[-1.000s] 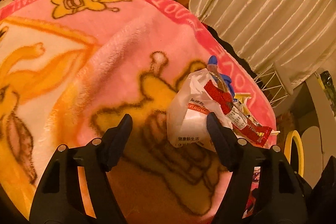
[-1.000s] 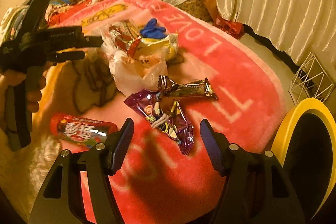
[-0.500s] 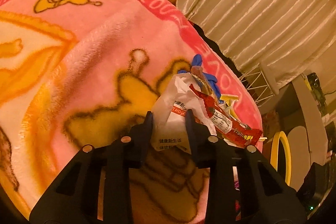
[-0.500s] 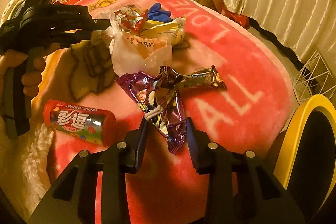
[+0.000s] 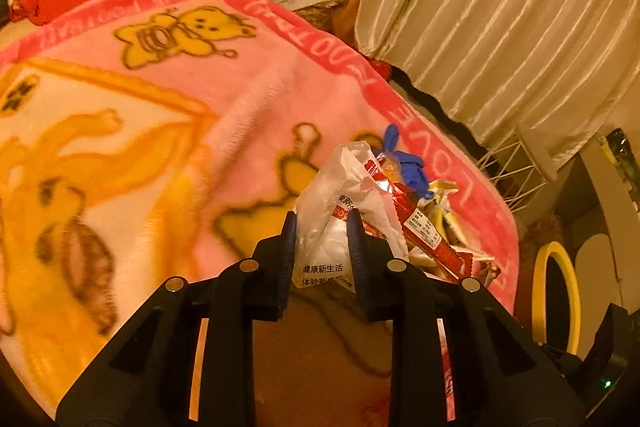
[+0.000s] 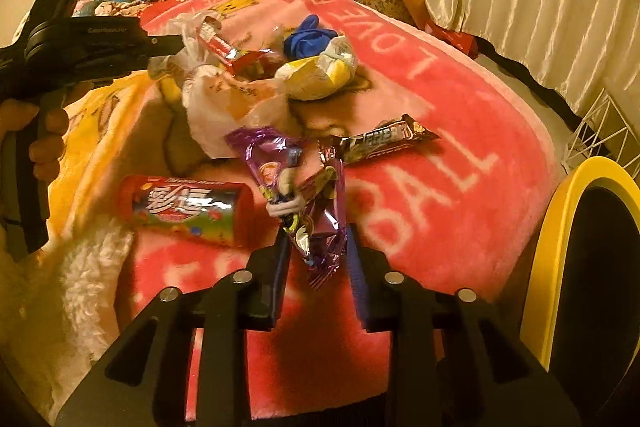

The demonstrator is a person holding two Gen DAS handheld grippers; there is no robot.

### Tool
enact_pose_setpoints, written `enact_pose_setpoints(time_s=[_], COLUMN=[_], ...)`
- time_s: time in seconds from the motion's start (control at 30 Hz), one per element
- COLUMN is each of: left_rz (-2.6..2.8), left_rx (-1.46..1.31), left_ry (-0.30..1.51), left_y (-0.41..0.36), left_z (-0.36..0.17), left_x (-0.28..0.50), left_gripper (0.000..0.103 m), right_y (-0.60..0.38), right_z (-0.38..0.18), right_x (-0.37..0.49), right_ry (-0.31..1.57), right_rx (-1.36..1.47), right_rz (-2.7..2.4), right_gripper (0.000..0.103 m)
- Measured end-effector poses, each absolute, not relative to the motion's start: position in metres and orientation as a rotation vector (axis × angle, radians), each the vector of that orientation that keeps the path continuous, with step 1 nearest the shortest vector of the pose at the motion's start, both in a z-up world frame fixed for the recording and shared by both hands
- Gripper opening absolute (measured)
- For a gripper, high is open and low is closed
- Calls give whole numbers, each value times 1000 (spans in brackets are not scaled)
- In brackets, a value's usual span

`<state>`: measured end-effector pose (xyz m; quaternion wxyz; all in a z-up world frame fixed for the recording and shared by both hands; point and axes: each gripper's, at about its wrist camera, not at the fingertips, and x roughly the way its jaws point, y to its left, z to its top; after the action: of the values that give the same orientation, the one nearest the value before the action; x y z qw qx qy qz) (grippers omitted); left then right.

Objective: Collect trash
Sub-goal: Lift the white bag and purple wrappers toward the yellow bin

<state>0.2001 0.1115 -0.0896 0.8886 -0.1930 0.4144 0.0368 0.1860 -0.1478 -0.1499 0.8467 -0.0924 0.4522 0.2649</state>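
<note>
Left wrist view had the left gripper [image 5: 322, 227] clamped on the white plastic bag [image 5: 340, 211], with red wrappers [image 5: 420, 231] and a blue glove [image 5: 404, 163] beyond on the pink blanket [image 5: 240, 107]. Right wrist view showed the right gripper [image 6: 318, 243] pinching the purple wrapper [image 6: 320, 211]; past it lay a red candy tube [image 6: 184, 207] and a brown bar [image 6: 380, 143].

Under your grippers lies a fleecy, matt blanket [image 6: 460, 115] — soft pile, pink and yellow. The white bag [image 5: 340, 211] is thin, crinkled plastic. The purple wrapper [image 6: 316, 195] and red tube [image 6: 184, 207] shine like foil — glossy, creased. The curtain [image 5: 500, 7] looks satiny.
</note>
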Motion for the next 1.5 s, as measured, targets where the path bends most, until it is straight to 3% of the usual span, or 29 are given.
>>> enact_pose_setpoints(time_s=[0.33, 0.73, 1.5], left_rz=[119, 12, -139], left_rx=[-253, -145, -100], left_ry=[854, 785, 646], left_y=[109, 55, -26], left_z=[-69, -36, 25], left_x=[181, 171, 166], left_gripper=[18, 16, 14], right_y=[-152, -119, -265], right_z=[-121, -78, -49], right_x=[176, 176, 169], right_ry=[861, 762, 659], right_rx=[-80, -163, 134], right_rz=[590, 680, 383], right_gripper=[26, 26, 26])
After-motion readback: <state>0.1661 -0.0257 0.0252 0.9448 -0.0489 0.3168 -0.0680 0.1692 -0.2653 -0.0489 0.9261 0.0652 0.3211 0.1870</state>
